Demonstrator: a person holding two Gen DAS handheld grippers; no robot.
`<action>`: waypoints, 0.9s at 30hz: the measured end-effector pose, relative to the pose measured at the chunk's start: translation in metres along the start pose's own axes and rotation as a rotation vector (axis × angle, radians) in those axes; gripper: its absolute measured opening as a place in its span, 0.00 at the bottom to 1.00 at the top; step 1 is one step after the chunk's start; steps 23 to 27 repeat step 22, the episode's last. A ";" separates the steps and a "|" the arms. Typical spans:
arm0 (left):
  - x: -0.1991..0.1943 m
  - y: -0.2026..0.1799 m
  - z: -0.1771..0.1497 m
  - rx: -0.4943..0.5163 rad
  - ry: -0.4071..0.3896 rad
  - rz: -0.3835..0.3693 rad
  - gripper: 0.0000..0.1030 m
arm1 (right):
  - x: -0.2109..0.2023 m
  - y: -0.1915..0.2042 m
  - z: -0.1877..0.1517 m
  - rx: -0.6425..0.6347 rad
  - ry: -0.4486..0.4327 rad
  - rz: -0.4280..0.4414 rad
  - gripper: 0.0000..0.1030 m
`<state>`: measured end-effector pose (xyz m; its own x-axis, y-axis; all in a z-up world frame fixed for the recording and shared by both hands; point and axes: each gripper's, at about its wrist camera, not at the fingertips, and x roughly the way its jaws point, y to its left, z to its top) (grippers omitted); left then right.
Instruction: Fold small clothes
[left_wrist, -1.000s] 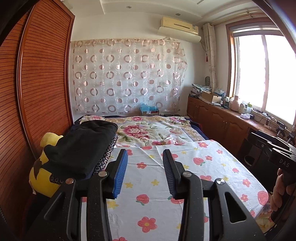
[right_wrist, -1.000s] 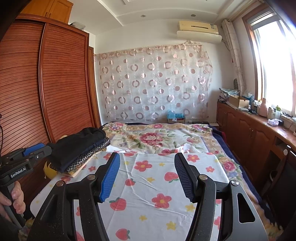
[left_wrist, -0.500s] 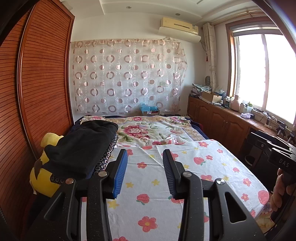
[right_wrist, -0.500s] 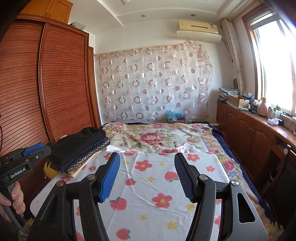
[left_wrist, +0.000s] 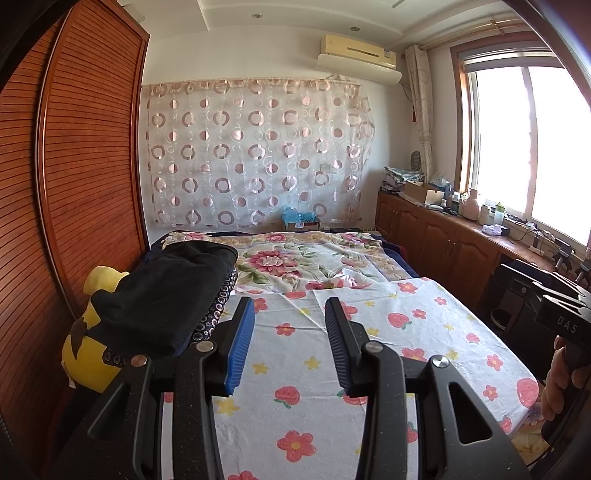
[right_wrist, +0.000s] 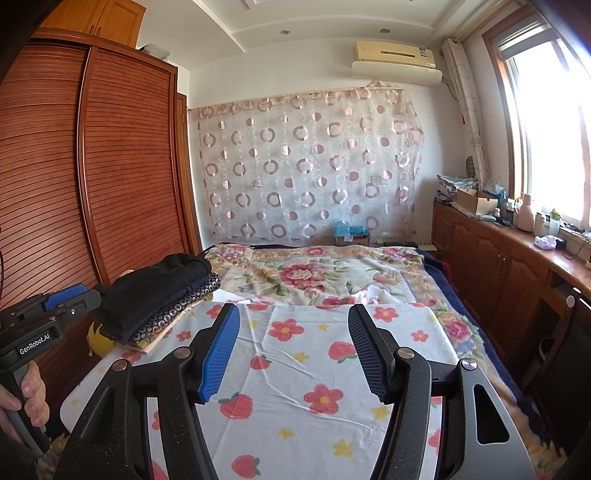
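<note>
L claw (left_wrist: 290, 341): spread wide, nothing btwn the blue pads; held above the near part of the bed, pointing toward the curtain wall.
R claw (right_wrist: 293, 350): spread wide too, wider gap than L; empty, above the strawberry sheet.
Clothes stack (left_wrist: 162, 299): folded pile at L edge of bed, close to the wardrobe; black garment on top, dark ring-print piece under it, pale layer at the bottom seen in R wrist view (right_wrist: 159, 306). Not touched by either claw; sits just L of and beyond L claw.
Yellow plush (left_wrist: 86, 354): wedged btwn stack and wardrobe, partly under the black garment.
Strawberry sheet (left_wrist: 424, 332): white w/ red flowers + strawberries, spread flat on near half of bed, a few creases.
Floral cover (left_wrist: 295, 262): big pink blossoms, covers far half of bed, its near edge meeting the sheet.
Wardrobe (left_wrist: 85, 166): brown slatted doors along L side.
Curtain (left_wrist: 255, 151): sheer, circle print, on far wall.
AC unit (left_wrist: 358, 53): above curtain, near ceiling.
Cabinet (left_wrist: 443, 240): wood, under the window on R; top cluttered w/ boxes, bottles.
Hands: R hand (left_wrist: 561, 384) on its handle at R edge of L view; L hand (right_wrist: 22, 398) on its handle at L edge of R view.
</note>
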<state>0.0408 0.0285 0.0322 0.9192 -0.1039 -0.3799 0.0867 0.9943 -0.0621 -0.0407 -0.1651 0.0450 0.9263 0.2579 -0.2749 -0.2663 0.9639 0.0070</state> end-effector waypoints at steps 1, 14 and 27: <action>0.000 0.000 0.000 0.000 0.000 0.000 0.39 | 0.000 0.000 0.000 0.000 0.000 0.000 0.61; 0.001 0.000 -0.001 0.001 -0.001 -0.001 0.39 | 0.000 -0.003 0.000 -0.001 0.000 0.002 0.61; 0.001 0.001 -0.002 0.002 -0.001 0.000 0.39 | 0.000 -0.004 0.000 -0.001 0.000 0.004 0.61</action>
